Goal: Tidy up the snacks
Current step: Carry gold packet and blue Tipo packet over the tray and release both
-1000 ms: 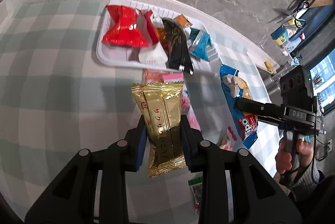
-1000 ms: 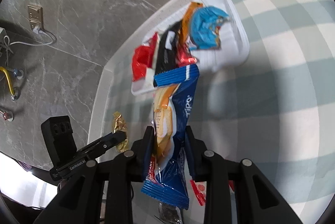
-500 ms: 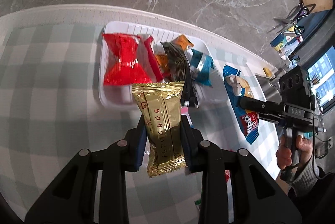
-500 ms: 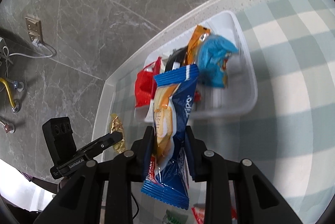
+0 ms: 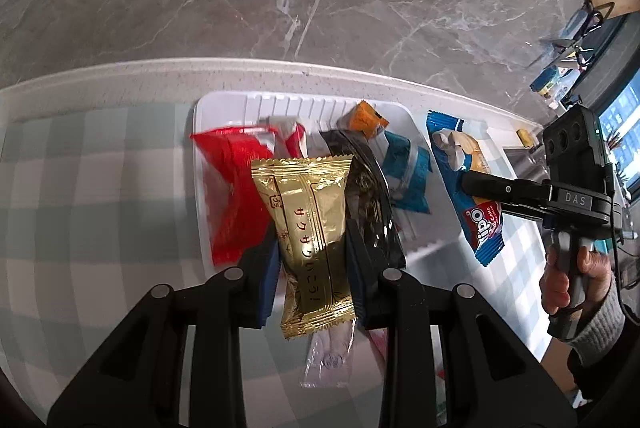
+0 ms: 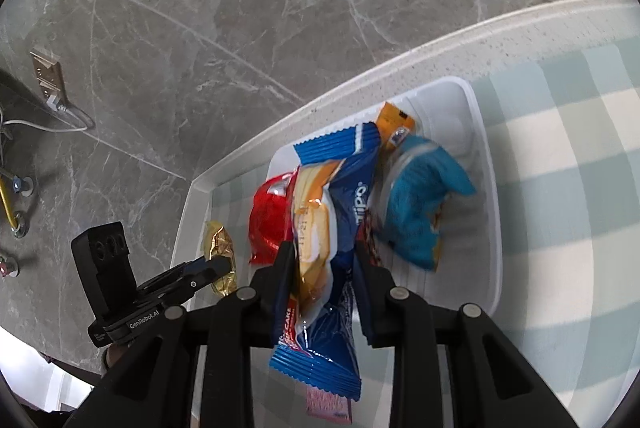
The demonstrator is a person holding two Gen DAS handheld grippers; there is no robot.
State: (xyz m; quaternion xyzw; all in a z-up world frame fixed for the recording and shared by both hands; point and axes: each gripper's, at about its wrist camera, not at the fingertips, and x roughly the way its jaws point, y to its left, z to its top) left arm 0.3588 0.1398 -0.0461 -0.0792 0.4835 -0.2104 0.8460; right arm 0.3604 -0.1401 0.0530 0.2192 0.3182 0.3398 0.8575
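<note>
My left gripper (image 5: 312, 248) is shut on a gold snack packet (image 5: 312, 228) and holds it upright over the near side of the white tray (image 5: 224, 100). In that tray lie a red packet (image 5: 228, 164), a black packet (image 5: 368, 188), a teal packet (image 5: 408, 172) and a small orange one (image 5: 366, 116). My right gripper (image 6: 324, 256) is shut on a blue cake packet (image 6: 340, 212), held over the tray (image 6: 484, 132). From the left wrist view the right gripper (image 5: 476, 184) with the blue packet (image 5: 468, 188) hangs at the tray's right end. The left gripper (image 6: 212, 268) with the gold packet (image 6: 218, 252) shows at left in the right wrist view.
The tray stands on a pale green checked tablecloth (image 5: 80, 188) near the table's white far edge (image 5: 280, 66). A pink wrapper (image 5: 332, 352) lies on the cloth below my left fingers. A grey marble floor lies beyond. A hand (image 5: 568, 276) grips the right tool's handle.
Both grippers have carried their packets toward the tray, which now sits closer and lower in both views. The gold packet now overlaps the tray; the blue packet hangs over it.
</note>
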